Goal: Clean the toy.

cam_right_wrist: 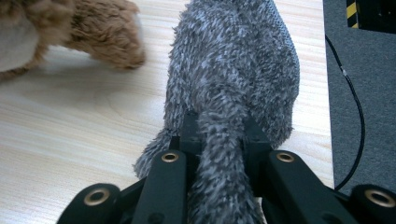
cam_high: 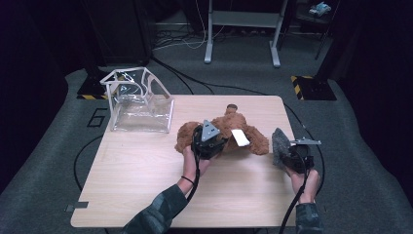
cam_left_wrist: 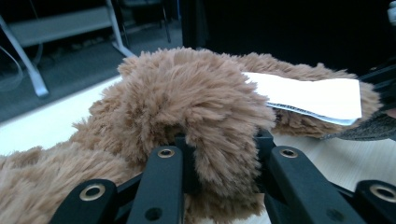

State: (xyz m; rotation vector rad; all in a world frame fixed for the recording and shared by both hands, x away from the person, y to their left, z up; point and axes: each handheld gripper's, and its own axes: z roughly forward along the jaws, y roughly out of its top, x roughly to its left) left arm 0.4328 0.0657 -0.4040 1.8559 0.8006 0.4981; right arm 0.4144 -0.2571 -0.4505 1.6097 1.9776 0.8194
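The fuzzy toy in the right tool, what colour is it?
The fuzzy toy is grey, flecked dark and light. The right gripper view shows it best.

Light: dim room, black surround; the table [cam_high: 146, 165] is the brightest patch.
Shadows: soft, under the brown plush [cam_right_wrist: 107, 32] at 10 o'clock.
Focus: jaws at 6 o'clock soft; plush slightly blurred.
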